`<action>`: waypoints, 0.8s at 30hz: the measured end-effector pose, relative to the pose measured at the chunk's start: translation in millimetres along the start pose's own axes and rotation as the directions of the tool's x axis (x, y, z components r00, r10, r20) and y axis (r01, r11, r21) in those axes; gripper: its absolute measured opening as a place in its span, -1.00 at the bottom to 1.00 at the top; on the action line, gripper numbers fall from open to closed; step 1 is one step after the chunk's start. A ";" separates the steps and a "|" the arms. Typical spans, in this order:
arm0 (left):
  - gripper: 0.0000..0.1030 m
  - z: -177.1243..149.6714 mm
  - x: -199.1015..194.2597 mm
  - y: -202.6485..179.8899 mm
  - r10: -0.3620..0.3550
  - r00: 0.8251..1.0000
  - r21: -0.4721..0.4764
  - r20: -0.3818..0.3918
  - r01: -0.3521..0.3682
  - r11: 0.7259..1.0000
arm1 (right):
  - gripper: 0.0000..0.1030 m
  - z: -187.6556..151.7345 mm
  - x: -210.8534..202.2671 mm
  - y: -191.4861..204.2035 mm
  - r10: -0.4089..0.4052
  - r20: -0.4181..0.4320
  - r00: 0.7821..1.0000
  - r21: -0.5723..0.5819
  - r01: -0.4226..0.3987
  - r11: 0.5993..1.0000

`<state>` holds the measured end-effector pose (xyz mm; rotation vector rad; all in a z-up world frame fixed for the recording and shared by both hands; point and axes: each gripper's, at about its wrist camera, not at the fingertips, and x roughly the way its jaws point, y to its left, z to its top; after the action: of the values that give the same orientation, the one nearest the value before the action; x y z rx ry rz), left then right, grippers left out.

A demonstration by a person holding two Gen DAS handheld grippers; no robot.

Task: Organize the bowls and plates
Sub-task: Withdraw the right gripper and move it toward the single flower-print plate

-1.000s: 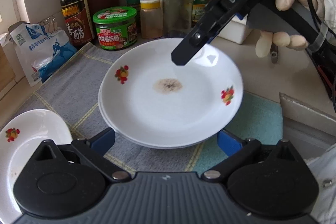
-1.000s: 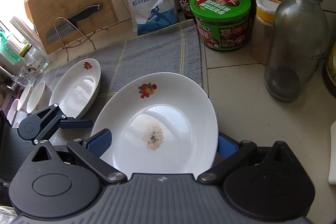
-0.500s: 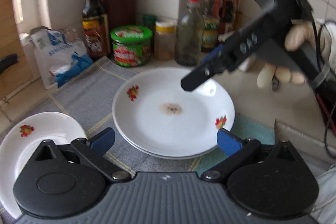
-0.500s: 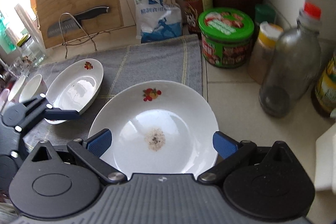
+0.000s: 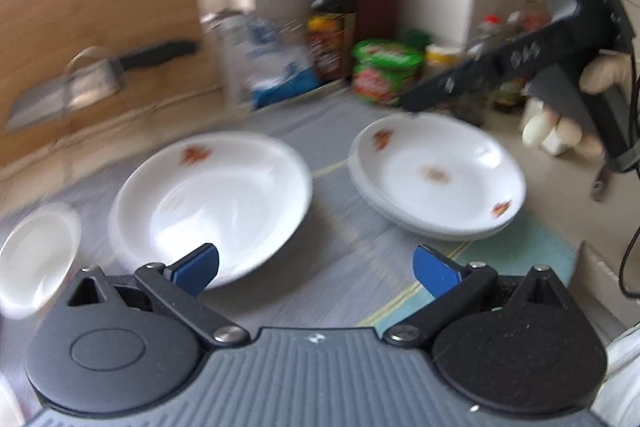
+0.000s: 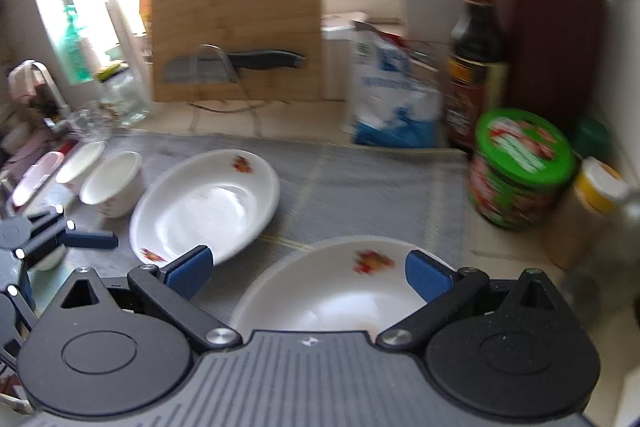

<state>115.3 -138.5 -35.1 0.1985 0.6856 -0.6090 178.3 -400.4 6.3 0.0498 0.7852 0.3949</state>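
Note:
A stack of white flowered plates [image 5: 436, 179] sits on the grey mat at the right; its top plate has a brown stain. It also shows low in the right wrist view [image 6: 340, 287]. A single white plate [image 5: 212, 203] lies to its left, also seen in the right wrist view [image 6: 208, 207]. A small white bowl [image 5: 36, 247] sits further left; several small bowls [image 6: 112, 183] line the mat's left end. My left gripper [image 5: 316, 269] is open and empty, near the single plate. My right gripper [image 6: 308, 269] is open and empty above the stack.
A bamboo cutting board [image 6: 240, 19] with a cleaver on a rack [image 6: 236, 63] stands at the back. A blue-white bag [image 6: 392, 95], dark sauce bottle [image 6: 476, 55], green-lidded jar [image 6: 520, 167] and yellow-lidded jar [image 6: 588, 207] crowd the back right. A glass jar [image 6: 124, 95] stands at the left.
Both grippers have pulled back and up from the plate stack. The left view has swung left, bringing the single plate and a small bowl into view. Both stay open.

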 end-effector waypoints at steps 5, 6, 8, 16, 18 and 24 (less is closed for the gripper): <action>0.99 -19.7 -5.4 21.2 0.097 0.994 -0.097 -0.055 -0.102 0.990 | 1.00 5.8 17.0 20.4 0.053 -0.012 0.999 -0.025 -0.053 0.998; 0.99 -21.2 -3.2 25.7 0.113 0.992 -0.108 -0.065 -0.119 0.987 | 1.00 5.8 20.1 24.3 0.055 -0.017 0.998 -0.032 -0.056 0.998; 0.99 -24.4 2.9 34.5 0.138 0.987 -0.120 -0.083 -0.147 0.982 | 1.00 4.4 23.3 29.6 0.054 -0.029 0.998 -0.032 -0.055 0.998; 0.99 -29.6 31.9 56.7 0.123 0.988 -0.119 -0.091 -0.134 0.984 | 1.00 5.6 19.7 51.3 0.026 -0.063 0.998 -0.073 -0.031 0.997; 0.99 -29.1 41.6 60.0 0.104 0.989 -0.117 -0.102 -0.116 0.986 | 1.00 5.5 17.4 53.9 0.010 -0.066 0.998 -0.069 -0.015 0.998; 0.99 -25.5 55.2 60.0 0.080 0.992 -0.082 -0.099 -0.088 0.993 | 1.00 4.6 21.0 62.7 0.014 -0.102 0.995 -0.072 -0.022 0.997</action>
<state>170.5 -106.1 -91.6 0.1765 0.7906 -0.4908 174.4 -334.2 7.2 -0.0316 0.8699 0.4456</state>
